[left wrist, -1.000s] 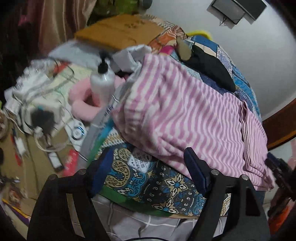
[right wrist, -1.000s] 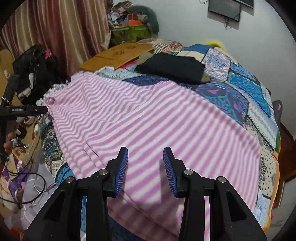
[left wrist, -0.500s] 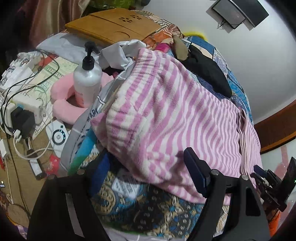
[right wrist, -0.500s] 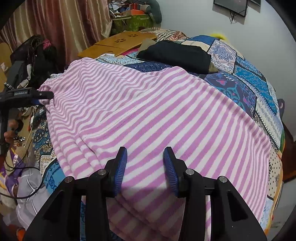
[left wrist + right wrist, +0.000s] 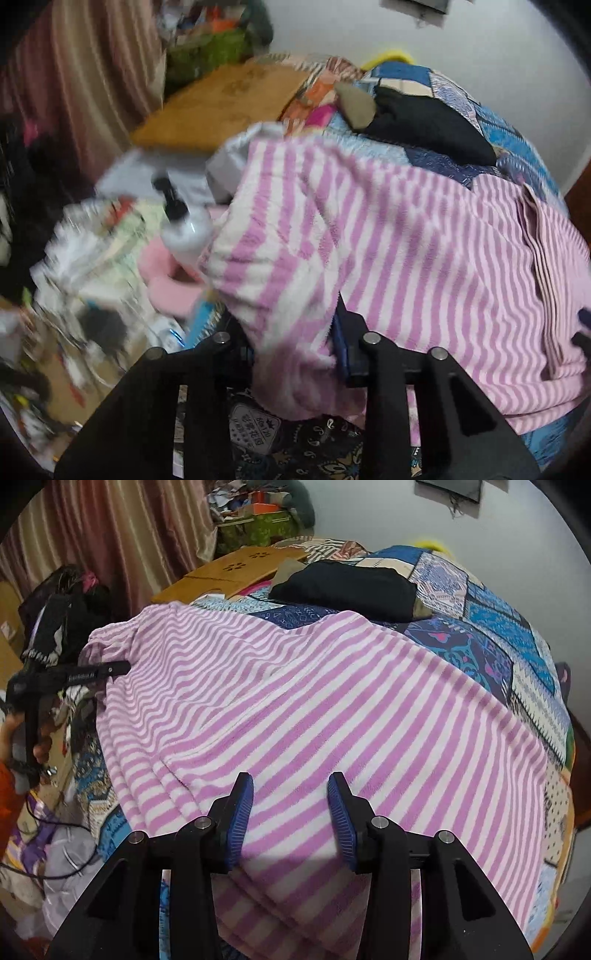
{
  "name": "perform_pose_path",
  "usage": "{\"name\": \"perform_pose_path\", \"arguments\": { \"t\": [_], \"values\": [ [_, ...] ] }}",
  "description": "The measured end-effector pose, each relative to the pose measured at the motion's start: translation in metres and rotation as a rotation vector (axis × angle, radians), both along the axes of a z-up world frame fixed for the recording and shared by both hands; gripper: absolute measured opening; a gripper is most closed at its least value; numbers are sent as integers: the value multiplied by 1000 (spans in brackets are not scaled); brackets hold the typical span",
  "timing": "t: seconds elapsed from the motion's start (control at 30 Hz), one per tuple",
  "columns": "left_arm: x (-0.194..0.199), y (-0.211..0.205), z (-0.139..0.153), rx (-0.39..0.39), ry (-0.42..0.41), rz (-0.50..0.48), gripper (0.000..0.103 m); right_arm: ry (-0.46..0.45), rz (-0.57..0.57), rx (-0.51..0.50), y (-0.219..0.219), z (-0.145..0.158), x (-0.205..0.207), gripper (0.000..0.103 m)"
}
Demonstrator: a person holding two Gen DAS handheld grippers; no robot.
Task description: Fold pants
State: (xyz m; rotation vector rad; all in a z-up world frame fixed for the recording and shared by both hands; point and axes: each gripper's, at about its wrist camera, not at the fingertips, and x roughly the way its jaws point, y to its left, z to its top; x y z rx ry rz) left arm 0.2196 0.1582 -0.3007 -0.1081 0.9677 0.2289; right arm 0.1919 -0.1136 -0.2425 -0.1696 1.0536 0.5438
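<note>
Pink-and-white striped pants (image 5: pixel 314 709) lie spread across the patchwork bedspread (image 5: pixel 498 635). My left gripper (image 5: pixel 291 332) is closing on a bunched end of the pants (image 5: pixel 369 240) at the bed's left edge; cloth fills the gap and hides its left finger. In the right wrist view the left gripper (image 5: pixel 122 668) sits at the far left corner of the cloth, held by a hand (image 5: pixel 37 746). My right gripper (image 5: pixel 290 797) is at the near end of the pants, its blue pads (image 5: pixel 242 812) flanking a raised fold of striped cloth that they hold.
A folded black garment (image 5: pixel 347 590) and a wooden lap desk (image 5: pixel 240 568) lie at the far end of the bed. Beside the bed on the left stand a white pump bottle (image 5: pixel 184 232), a pink cushion (image 5: pixel 166 284), cables and clutter. Curtains (image 5: pixel 110 535) hang behind.
My left gripper slid in over the pants' end and its jaws narrowed onto a bunch of cloth. That end of the pants has risen and bulges. The right gripper has stayed put.
</note>
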Motion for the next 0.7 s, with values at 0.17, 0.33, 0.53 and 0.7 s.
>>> {"name": "perform_pose_path", "arguments": {
  "t": [0.17, 0.33, 0.53, 0.7],
  "values": [
    [-3, -19, 45, 67, -103, -77, 28, 7, -41, 26, -13, 10, -2, 39],
    [1, -39, 104, 47, -227, -147, 26, -1, -141, 53, -48, 20, -6, 39],
    [10, -84, 162, 7, -343, -262, 26, 11, -307, 103, -111, 23, -21, 39],
    [16, -133, 190, -16, -387, -362, 26, 12, -413, 88, -154, 16, -34, 39]
  ]
}}
